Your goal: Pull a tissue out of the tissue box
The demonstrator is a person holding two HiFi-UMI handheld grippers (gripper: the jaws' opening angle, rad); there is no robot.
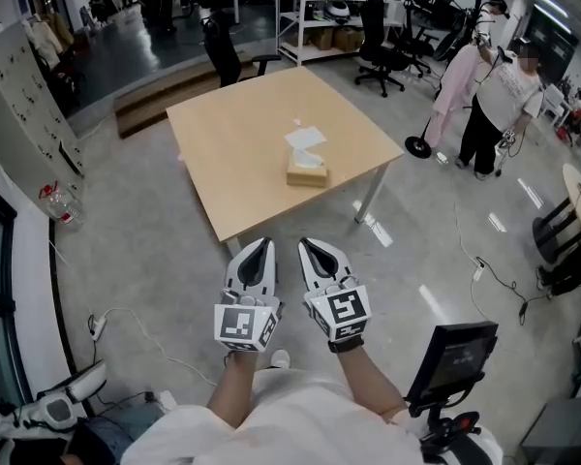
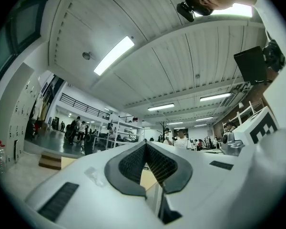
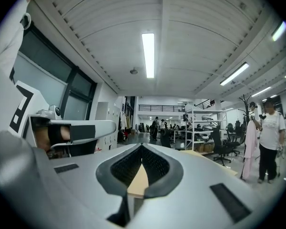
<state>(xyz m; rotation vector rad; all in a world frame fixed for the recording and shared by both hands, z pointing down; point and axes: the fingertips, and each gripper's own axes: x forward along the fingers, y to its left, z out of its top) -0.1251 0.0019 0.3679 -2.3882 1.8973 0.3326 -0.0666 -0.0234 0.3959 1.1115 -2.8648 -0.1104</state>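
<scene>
A tan tissue box (image 1: 307,171) stands near the right middle of a light wooden table (image 1: 232,134), with a white tissue (image 1: 305,140) sticking up from its top. Both grippers hang side by side in front of the person's body, short of the table's near corner and well apart from the box. The left gripper (image 1: 262,244) and the right gripper (image 1: 308,245) are shut with nothing held. In the left gripper view the jaws of the left gripper (image 2: 145,144) meet at their tips. The right gripper (image 3: 141,147) looks the same in its own view, with only a strip of table showing behind.
A black office chair (image 1: 223,51) stands at the table's far side, with shelving (image 1: 320,13) and more chairs beyond. Two people (image 1: 494,100) stand at the right. A monitor on a stand (image 1: 453,356) is at the lower right. Cables (image 1: 136,327) lie on the floor.
</scene>
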